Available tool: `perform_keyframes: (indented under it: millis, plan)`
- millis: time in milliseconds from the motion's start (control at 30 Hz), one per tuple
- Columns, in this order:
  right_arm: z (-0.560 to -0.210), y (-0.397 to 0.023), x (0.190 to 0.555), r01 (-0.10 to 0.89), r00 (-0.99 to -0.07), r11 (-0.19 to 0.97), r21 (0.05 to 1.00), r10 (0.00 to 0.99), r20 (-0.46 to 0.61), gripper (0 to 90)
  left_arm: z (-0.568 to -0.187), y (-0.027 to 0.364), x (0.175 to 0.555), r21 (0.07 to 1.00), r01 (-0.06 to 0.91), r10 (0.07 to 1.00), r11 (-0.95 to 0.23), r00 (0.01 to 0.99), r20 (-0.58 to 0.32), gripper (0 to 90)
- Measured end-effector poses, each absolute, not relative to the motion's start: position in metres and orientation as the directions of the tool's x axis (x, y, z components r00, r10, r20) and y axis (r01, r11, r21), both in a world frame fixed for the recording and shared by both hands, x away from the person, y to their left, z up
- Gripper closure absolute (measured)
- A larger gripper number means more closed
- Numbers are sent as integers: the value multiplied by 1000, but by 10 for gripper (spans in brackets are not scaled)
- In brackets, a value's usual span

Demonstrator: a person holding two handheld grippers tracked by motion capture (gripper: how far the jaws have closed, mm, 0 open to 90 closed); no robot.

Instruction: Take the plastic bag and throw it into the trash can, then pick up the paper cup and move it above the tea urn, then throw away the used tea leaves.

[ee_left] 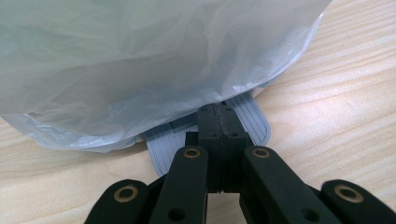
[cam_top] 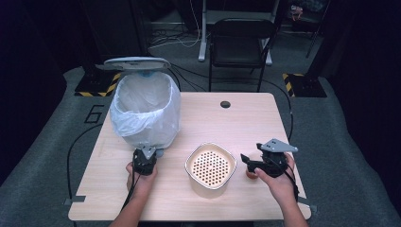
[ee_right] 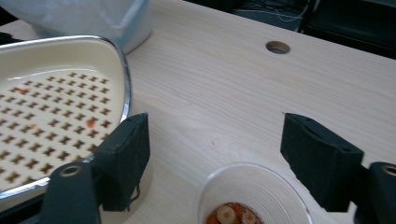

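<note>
From above I see the wooden table (cam_top: 198,198) with a round cable hole (cam_top: 225,104) toward its far edge. At the far left of the tabletop stands the pedal bin (cam_top: 145,109), lined with a white plastic bag (cam_top: 161,125), its lid (cam_top: 133,64) raised open behind it. Near the middle, close to my side, sits the cream strainer tub (cam_top: 210,169), a rounded-square container with a perforated insert on top; in the right gripper view I see a few small orange specks on the perforated surface.

My left gripper (cam_top: 144,153) is at the foot of the bin. In the left gripper view its jaws are pressed together, their tips resting on the grey ribbed pedal (ee_left: 254,122) that sticks out from under the bag.

My right gripper (cam_top: 249,162) is just right of the tub, its jaws spread wide. Between and below them sits a small clear plastic cup (ee_right: 254,193) on the table, with orange and pale bits of food in its bottom. The cup stands just beside the tub, untouched by either jaw.
</note>
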State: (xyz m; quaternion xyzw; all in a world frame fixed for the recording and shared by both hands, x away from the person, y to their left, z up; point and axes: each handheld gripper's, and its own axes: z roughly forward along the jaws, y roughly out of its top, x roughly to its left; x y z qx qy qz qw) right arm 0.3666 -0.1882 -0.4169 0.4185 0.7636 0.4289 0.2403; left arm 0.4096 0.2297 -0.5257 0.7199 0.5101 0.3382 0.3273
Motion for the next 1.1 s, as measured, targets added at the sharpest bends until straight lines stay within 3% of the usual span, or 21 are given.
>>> perform_keyframes:
  millis: [167, 667, 1100]
  plan:
    - [-429, -198, 365, 459, -484, 259, 850, 875, -5, 151, -526, 230, 410, 816, 513, 956, -265, 251, 153, 900]
    - [-457, -206, 368, 506, -453, 262, 822, 892, -6, 140, -526, 230, 410, 819, 510, 957, -263, 249, 151, 900]
    - [-483, -204, 373, 556, -462, 291, 778, 887, -1, 225, -526, 230, 410, 816, 515, 956, -262, 252, 148, 900]
